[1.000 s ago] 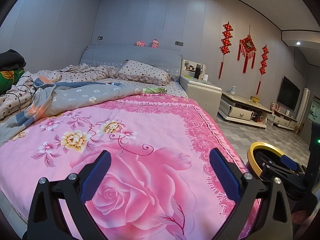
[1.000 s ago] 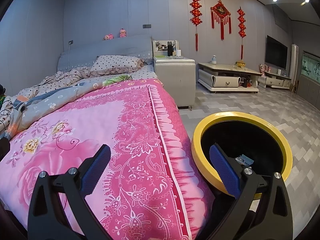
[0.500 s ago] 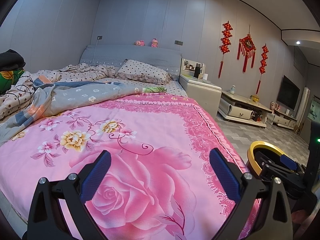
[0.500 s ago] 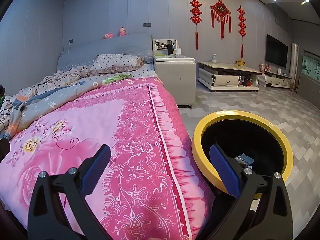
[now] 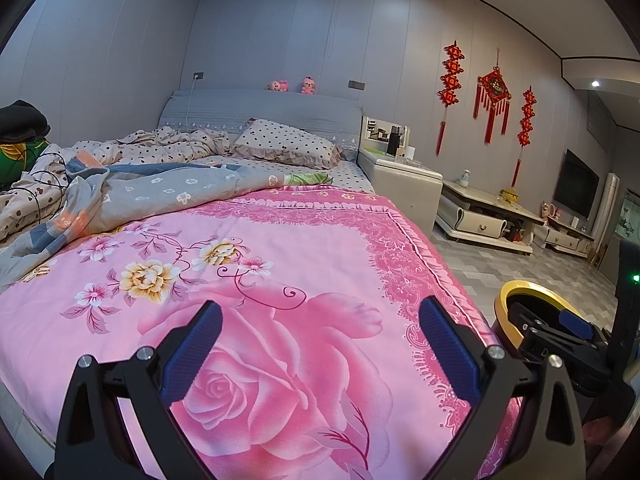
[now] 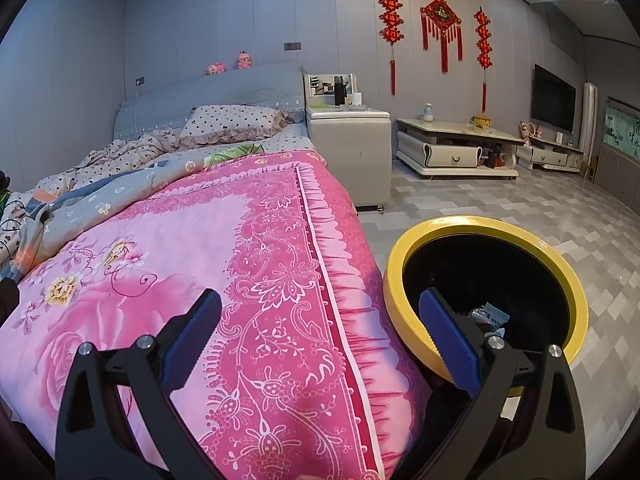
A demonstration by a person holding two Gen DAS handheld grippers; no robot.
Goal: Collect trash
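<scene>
A round bin with a yellow rim [image 6: 400, 264] and black inside stands on the floor at the bed's right side; it also shows in the left wrist view [image 5: 505, 300]. A light-blue wrapper [image 6: 490, 314] lies inside it. My right gripper [image 6: 320, 338] is open and empty, held over the bed's right edge with its right finger in front of the bin. My left gripper [image 5: 320, 338] is open and empty over the pink rose bedspread [image 5: 280, 280]. The right gripper shows in the left wrist view [image 5: 560, 332] over the bin. No loose trash shows on the bed.
A grey quilt [image 5: 160, 192] and dotted bedding are bunched at the bed's far left, with a dotted pillow [image 5: 284, 144] at the headboard. A white nightstand [image 6: 350, 152] and low TV cabinet [image 6: 456, 152] stand along the right wall. Grey tiled floor [image 6: 520, 208] lies right of the bed.
The right wrist view has crept slightly forward, so the bin sits a touch higher in frame. The left gripper has held still. Both stay open.
</scene>
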